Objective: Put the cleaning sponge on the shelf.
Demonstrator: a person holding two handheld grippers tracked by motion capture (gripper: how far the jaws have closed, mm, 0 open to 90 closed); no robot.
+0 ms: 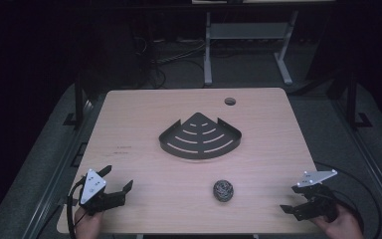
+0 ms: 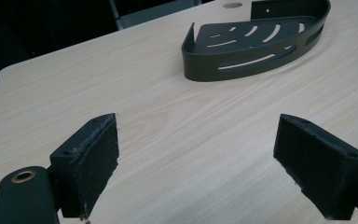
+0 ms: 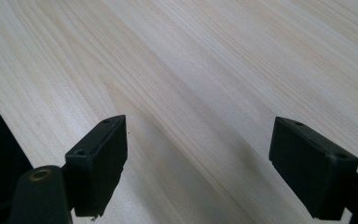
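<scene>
A dark metal corner basket (image 1: 200, 137) with slotted floor lies in the middle of the light wood table (image 1: 144, 107). A steel wool ball (image 1: 223, 190) sits on the table in front of it, nearer the person. My left gripper (image 1: 115, 179) rests open at the table's near left corner, held by a hand, and nothing lies between its jaws. In the left gripper view the basket (image 2: 256, 39) shows ahead, beyond the open gripper (image 2: 205, 163). My right gripper (image 1: 289, 200) stands open at the near right corner, over bare wood (image 3: 205, 93), its pads (image 3: 100, 163) wide apart.
A round cable hole (image 1: 230, 101) is set in the table's far right part. Behind the table stand a grey metal frame (image 1: 248, 45) and loose cables on a dark floor. Cables trail from both grippers off the near edge.
</scene>
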